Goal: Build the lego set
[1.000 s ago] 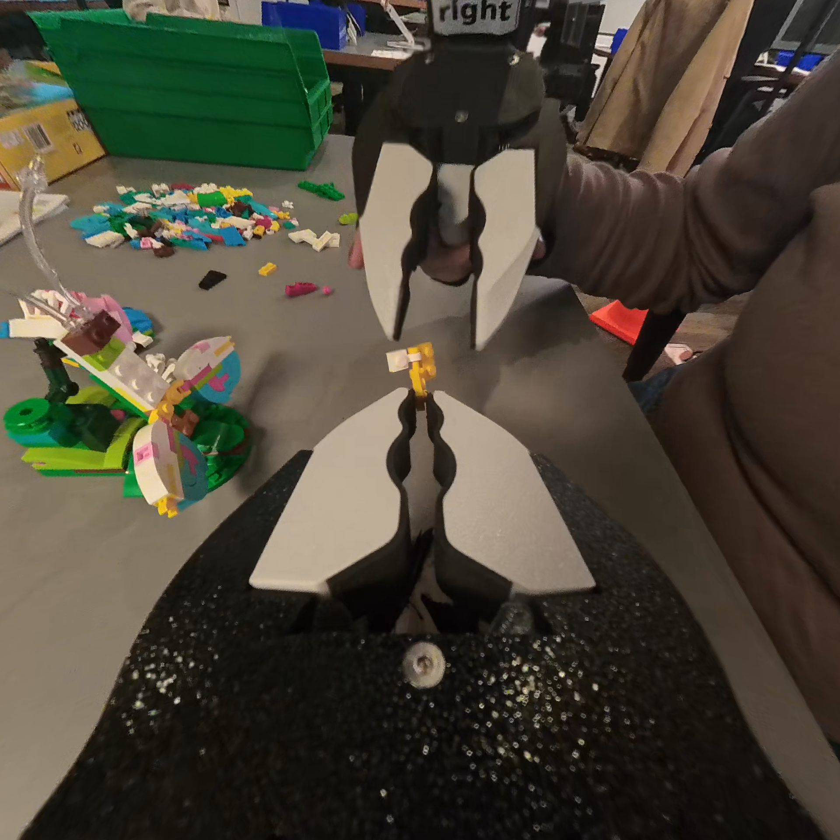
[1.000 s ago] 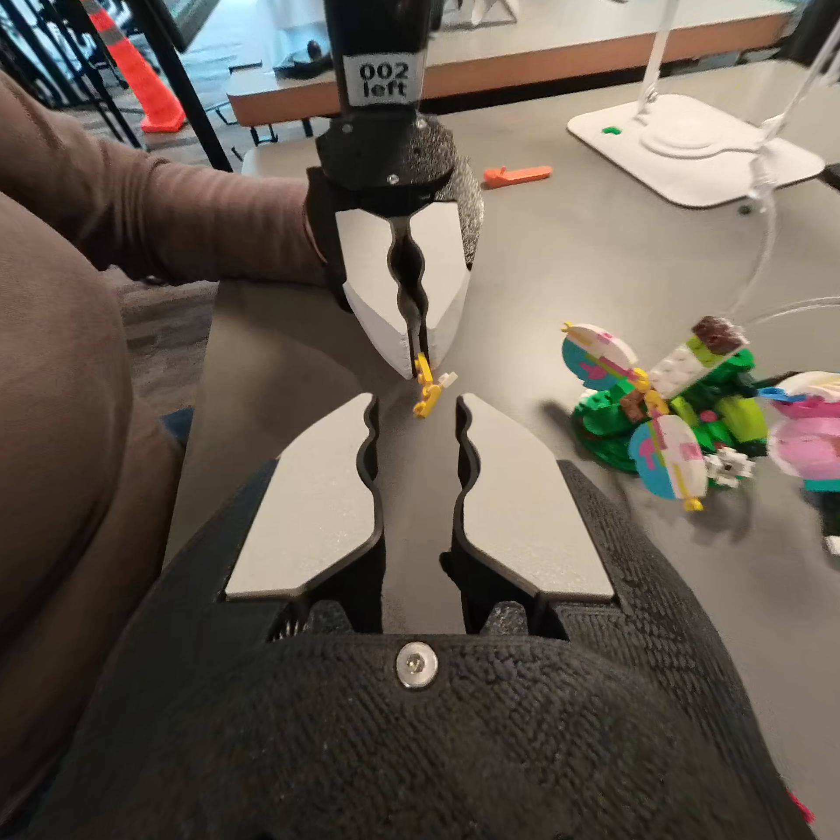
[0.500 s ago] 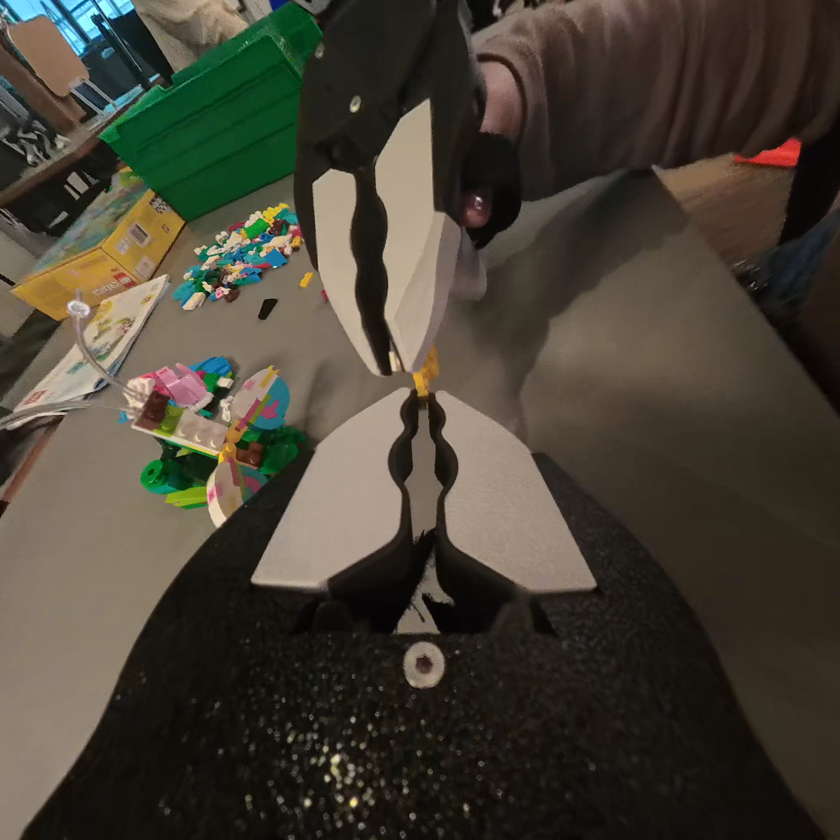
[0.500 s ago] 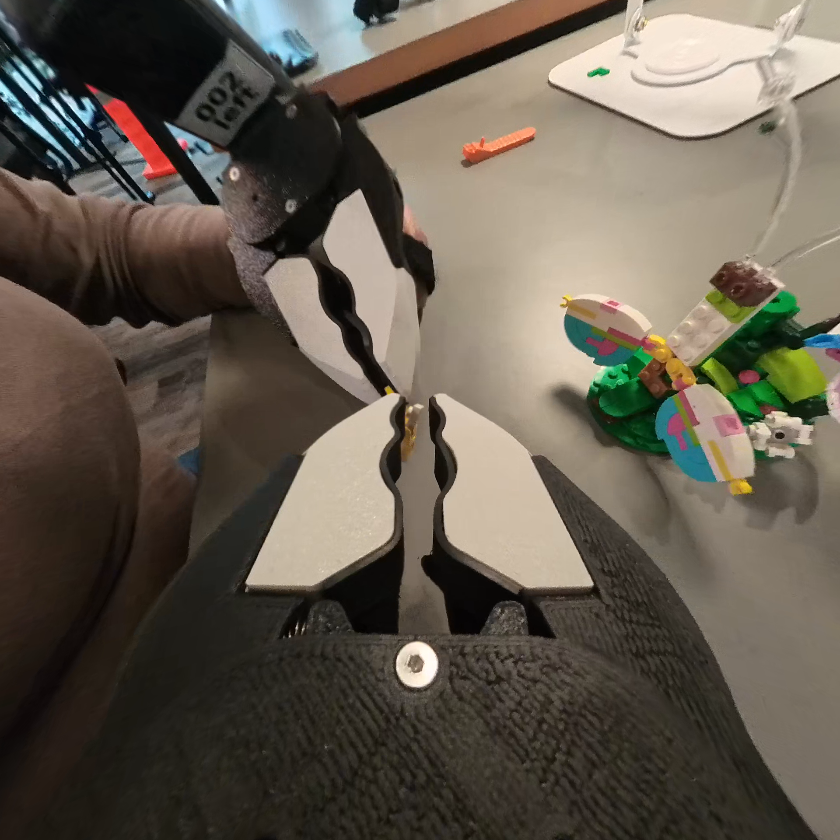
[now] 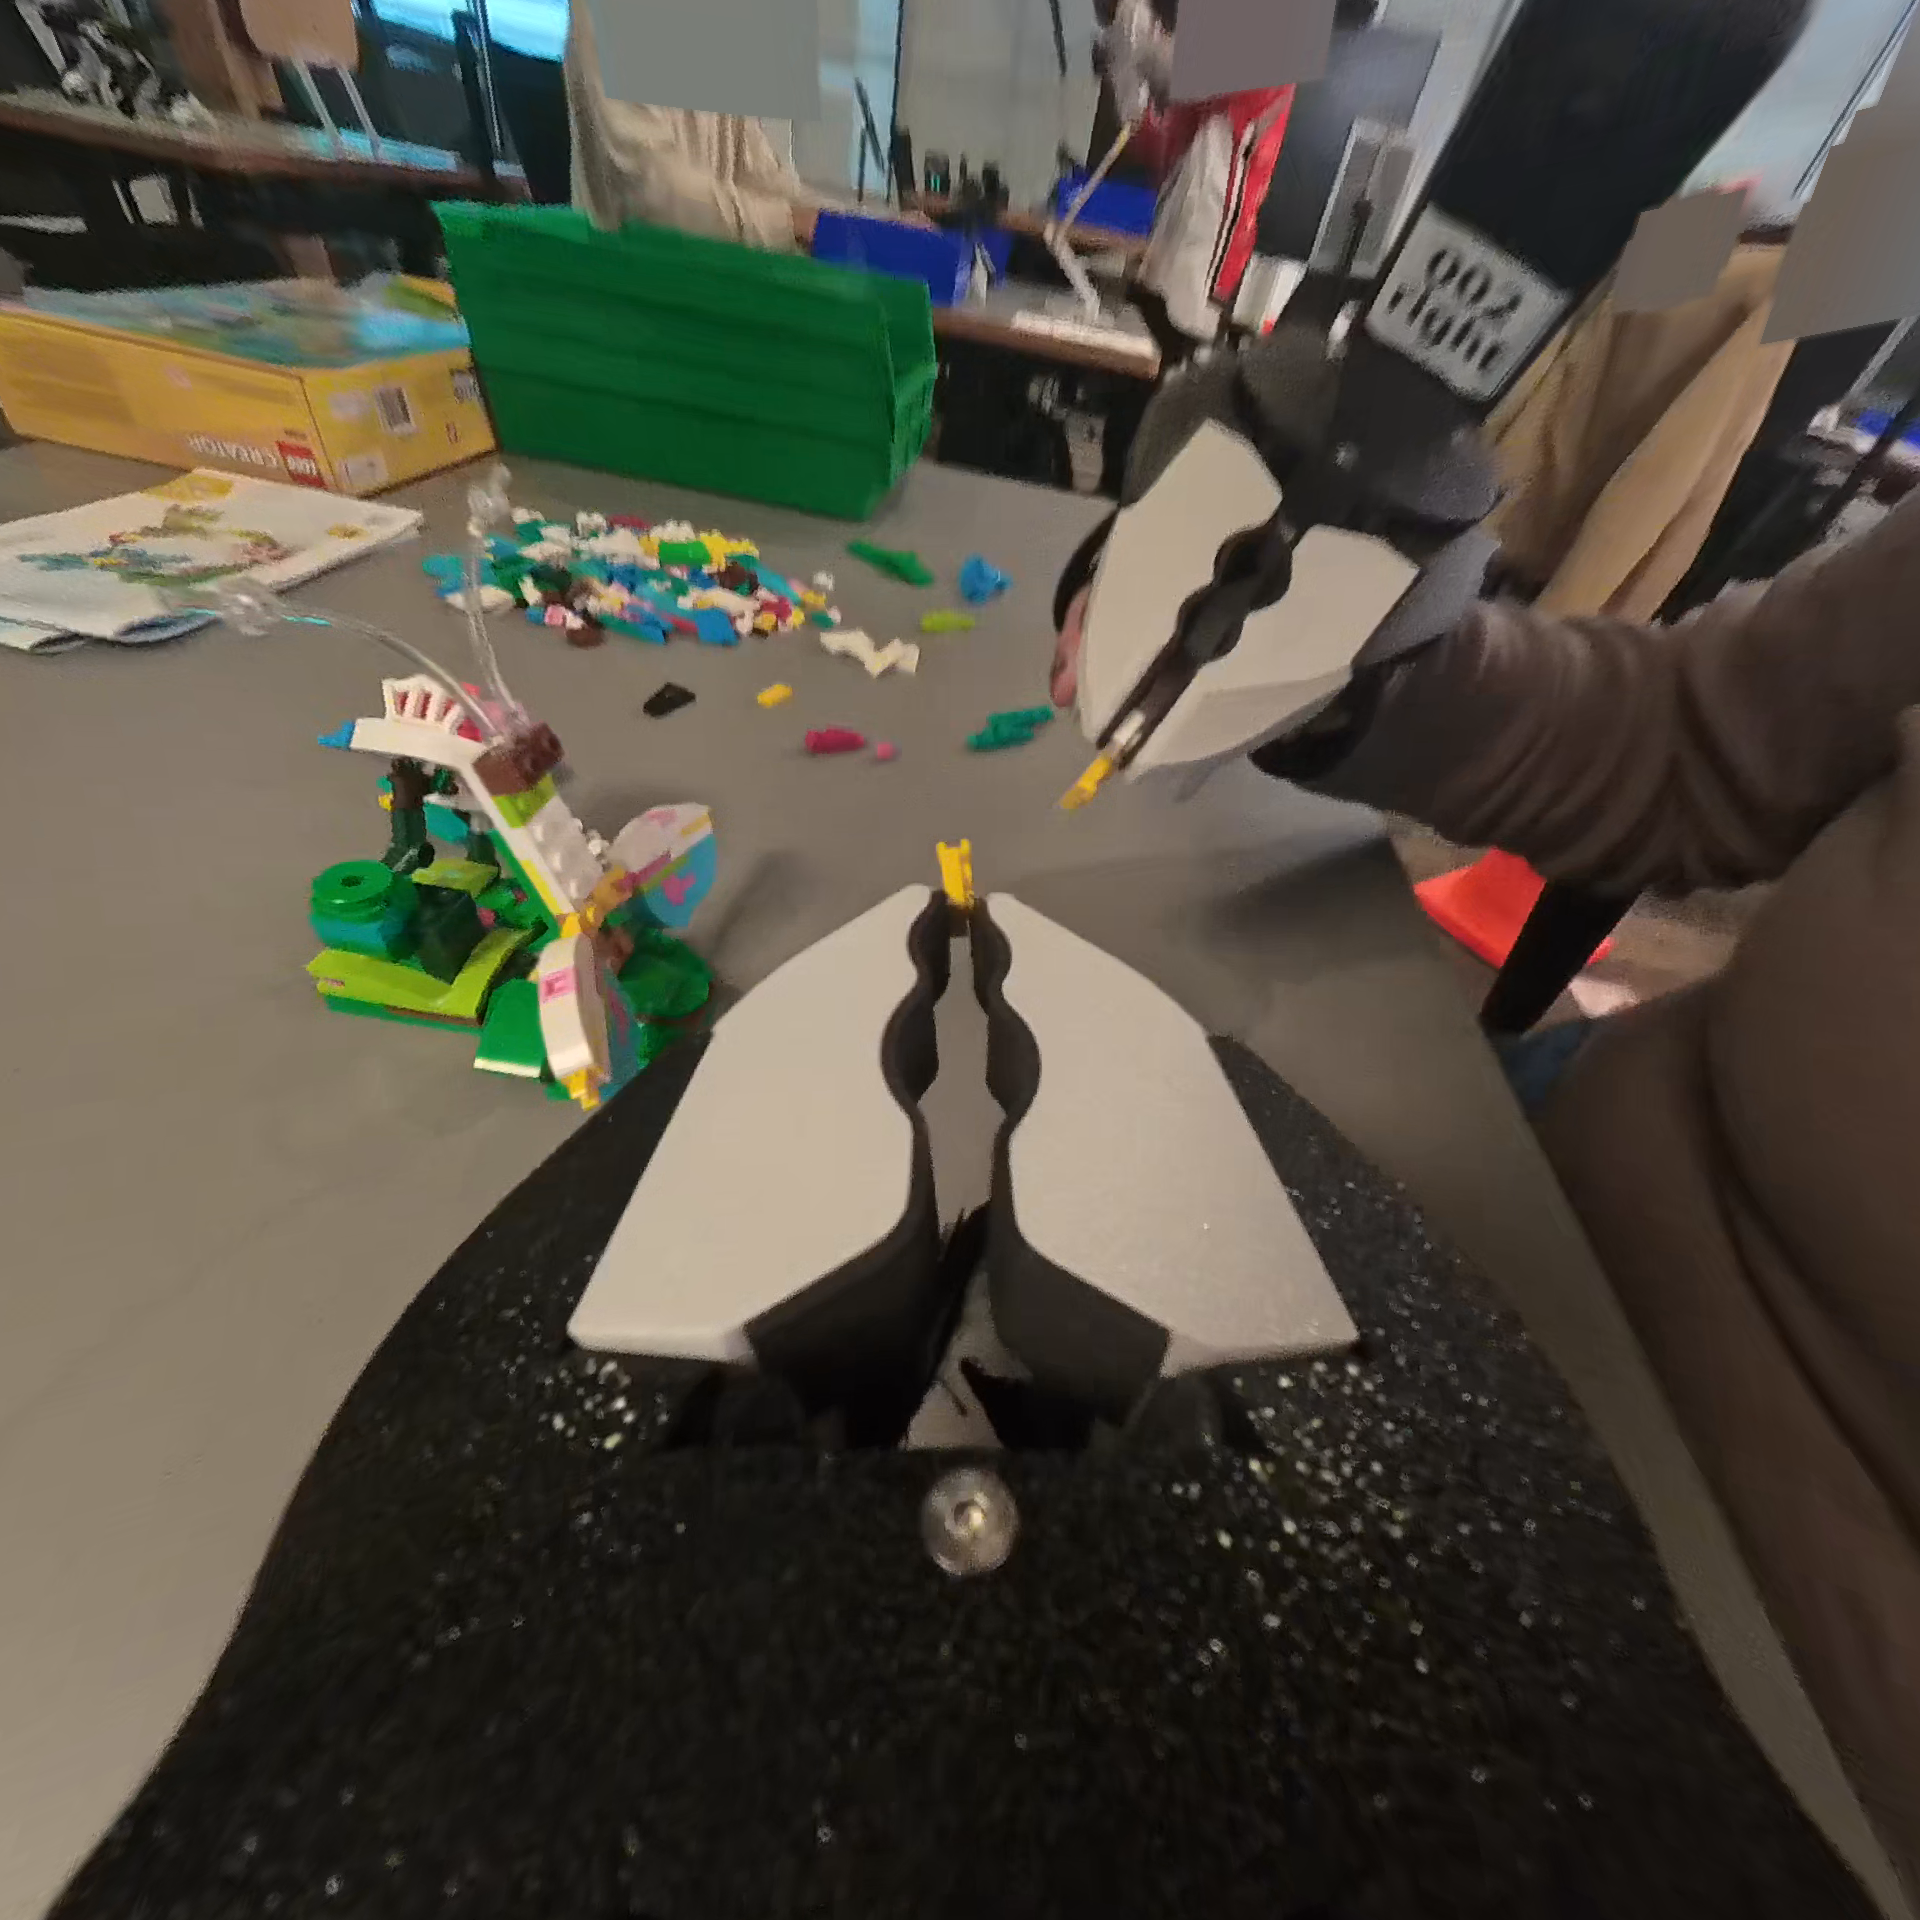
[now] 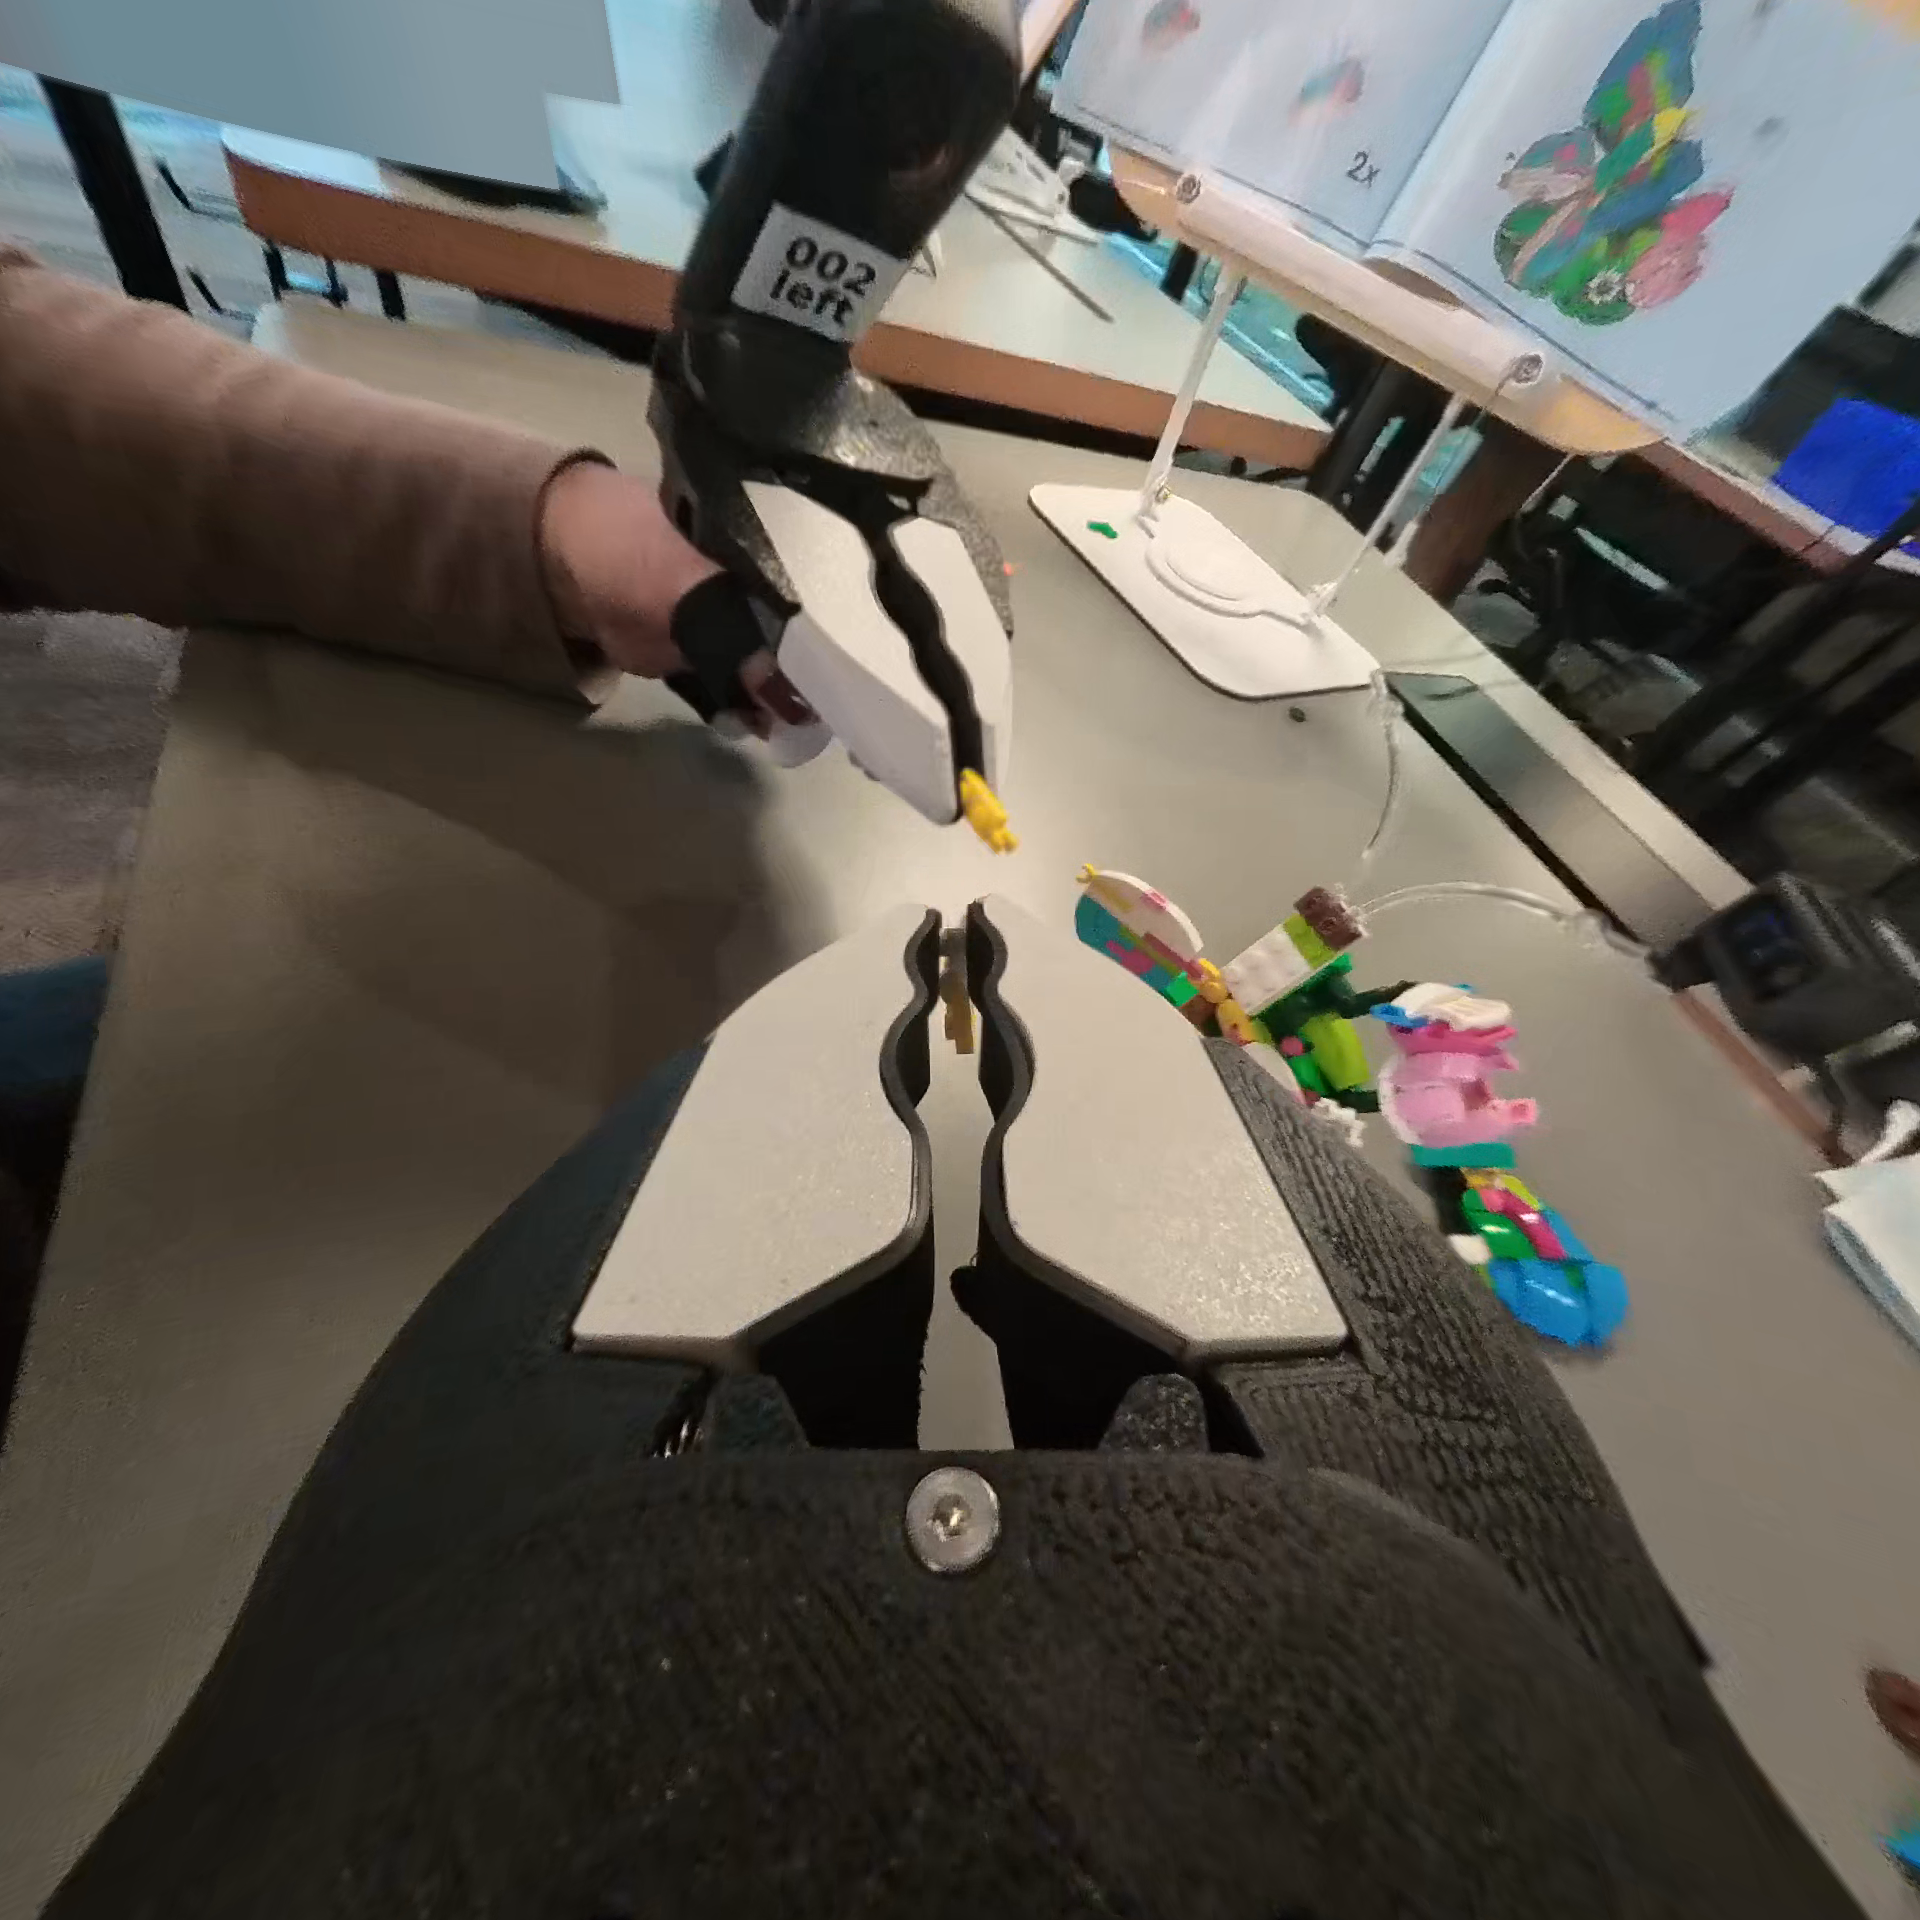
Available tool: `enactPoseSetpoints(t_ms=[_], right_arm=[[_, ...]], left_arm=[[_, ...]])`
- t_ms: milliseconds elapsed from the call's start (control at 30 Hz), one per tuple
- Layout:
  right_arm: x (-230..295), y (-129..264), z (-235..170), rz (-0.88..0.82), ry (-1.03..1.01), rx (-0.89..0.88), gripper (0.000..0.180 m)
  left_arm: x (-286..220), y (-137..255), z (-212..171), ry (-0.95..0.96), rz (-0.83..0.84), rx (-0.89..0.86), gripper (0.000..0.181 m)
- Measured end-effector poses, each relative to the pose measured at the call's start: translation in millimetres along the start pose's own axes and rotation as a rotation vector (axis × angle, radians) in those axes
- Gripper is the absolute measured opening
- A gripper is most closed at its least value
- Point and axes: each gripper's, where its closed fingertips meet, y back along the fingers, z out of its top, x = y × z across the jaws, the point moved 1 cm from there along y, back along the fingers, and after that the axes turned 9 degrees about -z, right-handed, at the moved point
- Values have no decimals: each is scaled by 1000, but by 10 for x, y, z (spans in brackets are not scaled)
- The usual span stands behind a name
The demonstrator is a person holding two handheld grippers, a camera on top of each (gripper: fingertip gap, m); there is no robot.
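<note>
My left gripper [image 5: 956, 902] is shut on a small yellow piece [image 5: 955, 871] that sticks out past its tips. My right gripper [image 6: 954, 916] is shut on a small yellow and white piece [image 6: 957, 1003] held between its pads. The two grippers are apart above the grey table [image 5: 208, 1143]. In the left wrist view the right gripper [image 5: 1117, 743] shows at the upper right with its piece [image 5: 1086, 781] poking out. In the right wrist view the left gripper [image 6: 968, 800] shows its yellow piece [image 6: 987, 812]. The part-built model [image 5: 499, 914] stands to the left of my left gripper.
A pile of loose bricks [image 5: 644, 592], green bins [image 5: 707, 364], a yellow box [image 5: 239, 384] and a booklet [image 5: 177, 551] lie at the back. A white stand base [image 6: 1195, 592] holds an instruction page [image 6: 1558, 156]. A pink and blue sub-build [image 6: 1475, 1122] stands beside the model [image 6: 1278, 987]. My right fingertips sit around 5 cm from my left ones.
My right gripper closed on the piece at the left gripper's tips. The two grippers have since moved apart, each holding a small piece. Both views have swung.
</note>
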Motion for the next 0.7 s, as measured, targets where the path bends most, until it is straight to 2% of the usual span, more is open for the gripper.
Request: enactPoseSetpoints(t_ms=[100, 167, 233, 333, 433, 500, 600, 700], right_arm=[[-117, 74, -116, -25, -104, 26, 3], [-337, 230, -169, -124, -126, 38, 3], [-690, 539, -182, -267, -157, 42, 3], [-1226, 1124, -236, -399, -406, 24, 3], [-1467, 1481, -553, -329, -811, 112, 3], [-1495, 1562, -728, -243, -972, 143, 3], [-1550, 1574, -856, -179, -1080, 119, 3], [-1572, 1505, -988, -169, -1066, 178, 3]], left_arm=[[-21, 5, 45, 7, -21, -45, 4], [-46, -18, 35, -19, -25, -34, 4], [-53, -53, -8, -57, -7, 6, 4], [-95, -118, -52, -72, -15, 35, 4], [-131, -176, -107, -67, -35, 60, 4], [-146, -206, -147, -68, -43, 80, 4], [-172, -242, -197, -73, -57, 107, 4], [-188, -273, -252, -87, -64, 140, 4]])
